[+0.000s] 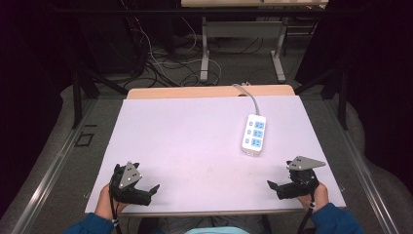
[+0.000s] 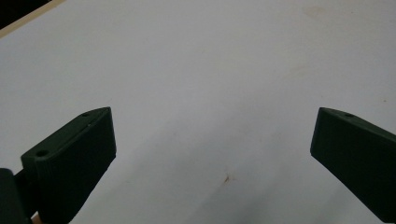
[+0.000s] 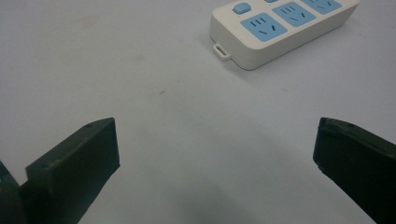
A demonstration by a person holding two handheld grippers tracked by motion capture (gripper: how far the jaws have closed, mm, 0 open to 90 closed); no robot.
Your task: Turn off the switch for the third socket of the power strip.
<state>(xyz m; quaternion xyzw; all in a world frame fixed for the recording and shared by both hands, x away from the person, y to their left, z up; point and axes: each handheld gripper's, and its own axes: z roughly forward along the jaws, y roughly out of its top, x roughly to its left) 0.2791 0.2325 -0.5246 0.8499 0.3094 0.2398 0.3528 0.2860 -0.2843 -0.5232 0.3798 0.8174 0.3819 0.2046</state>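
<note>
Nothing has been picked up or touched at this moment, so the work looks to be at its very start. The power strip [image 1: 254, 134] lies flat on the white bench [image 1: 195, 141], toward the far right of it, with its grey cord [image 1: 248, 95] running off over the far edge. Its three blue socket faces point up, and no plug sits in any of them.

The left claw [image 1: 151, 191] rests near the front left corner of the bench, held in a hand [image 1: 104, 202] coming in from the near edge. In the left gripper view its two black jaws stand wide apart with bare white bench between them and a small brownish mark [image 2: 228, 178] on the surface ahead.

The right claw [image 1: 272, 185] sits near the front right corner, also spread wide and holding nothing. In the right gripper view the power strip [image 3: 280, 28] lies ahead and to the upper right, well apart from the jaws, with its small hanging loop [image 3: 221, 51] at the near end.

Judging from this, the whole job is still to do: the right claw is the nearer one and would have to travel forward to reach the strip. Whether the switch at the strip's end is on or off is too small to tell.
</note>
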